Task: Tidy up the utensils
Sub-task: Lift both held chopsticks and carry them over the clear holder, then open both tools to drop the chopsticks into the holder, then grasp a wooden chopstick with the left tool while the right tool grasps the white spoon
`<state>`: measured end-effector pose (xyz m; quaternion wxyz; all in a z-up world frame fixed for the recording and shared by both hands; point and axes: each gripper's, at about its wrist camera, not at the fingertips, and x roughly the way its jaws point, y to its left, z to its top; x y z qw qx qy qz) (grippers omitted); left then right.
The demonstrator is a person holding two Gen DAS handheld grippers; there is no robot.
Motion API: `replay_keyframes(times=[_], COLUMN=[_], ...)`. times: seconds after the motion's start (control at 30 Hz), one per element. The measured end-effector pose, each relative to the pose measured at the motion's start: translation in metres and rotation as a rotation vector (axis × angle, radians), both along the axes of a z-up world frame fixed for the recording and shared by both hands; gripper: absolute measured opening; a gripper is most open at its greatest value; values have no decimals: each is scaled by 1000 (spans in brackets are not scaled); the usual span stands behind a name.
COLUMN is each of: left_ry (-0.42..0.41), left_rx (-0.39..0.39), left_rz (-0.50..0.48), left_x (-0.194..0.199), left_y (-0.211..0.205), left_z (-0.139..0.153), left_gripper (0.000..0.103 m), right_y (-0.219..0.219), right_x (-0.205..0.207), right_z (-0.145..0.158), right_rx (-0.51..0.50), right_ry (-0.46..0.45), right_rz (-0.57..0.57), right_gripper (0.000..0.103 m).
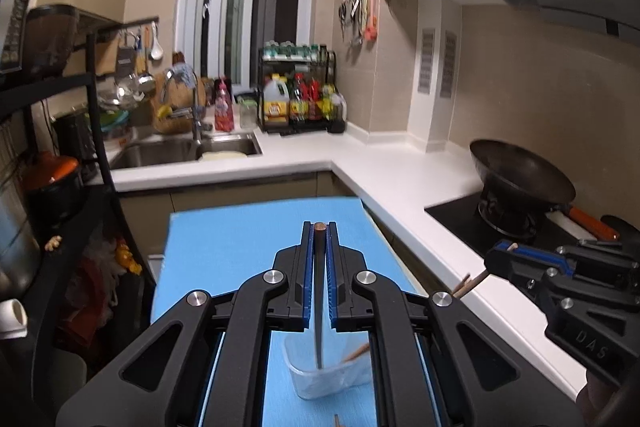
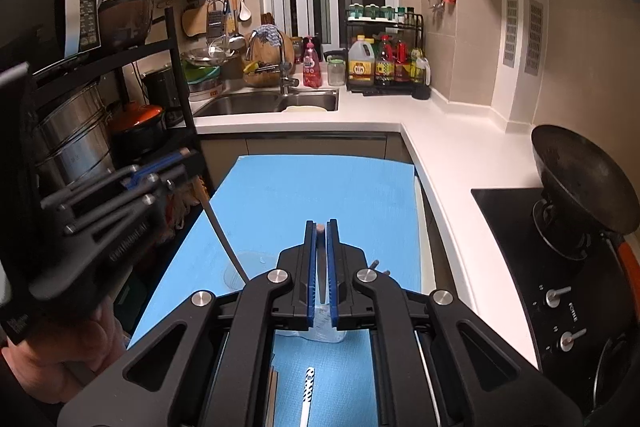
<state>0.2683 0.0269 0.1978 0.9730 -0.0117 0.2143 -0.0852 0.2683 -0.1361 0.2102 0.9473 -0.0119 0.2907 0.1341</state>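
Observation:
My left gripper (image 1: 319, 227) is shut on a dark chopstick (image 1: 318, 307) that hangs down into a clear plastic cup (image 1: 320, 381) on the blue mat (image 1: 224, 259). A wooden chopstick (image 1: 357, 351) leans inside that cup. My right gripper (image 2: 319, 225) is shut on a chopstick (image 2: 322, 283) above the same cup (image 2: 320, 327). In the left wrist view the right gripper (image 1: 506, 249) shows at the right, with wooden chopstick tips (image 1: 466, 285) sticking out below it. The left gripper (image 2: 188, 153) and its dark chopstick (image 2: 224, 239) show at the left of the right wrist view.
A white patterned utensil (image 2: 307, 393) lies on the mat near me. A white L-shaped counter (image 1: 400, 183) runs right, with a black wok (image 1: 520, 175) on a stove (image 2: 520, 227). A sink (image 1: 184, 147), condiment rack (image 1: 300, 99) and black shelf with pots (image 2: 80, 139) stand behind and left.

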Motion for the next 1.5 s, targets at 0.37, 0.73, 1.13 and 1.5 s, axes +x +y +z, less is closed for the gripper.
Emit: replay_keyframes(times=[0.37,0.73,1.13,1.5], left_ry=[-55,24,175,258], left_rx=[-59,-84,-133,-154], left_rz=[3,22,86,69], left_x=[-59,-155,-216,-217], left_y=[13,29,27,14], left_z=[7,-64,-174,-239], left_gripper=[35,8,7,8], right_y=[-19,-43,-45,-28], right_x=[-64,-157,-190,-159], right_z=[14,-28,-156,-250], right_rx=[43,159,237,290], right_ry=[-111,-141,29,266], right_rz=[-17,-39,-105,-152], right_gripper=[37,9,9,23])
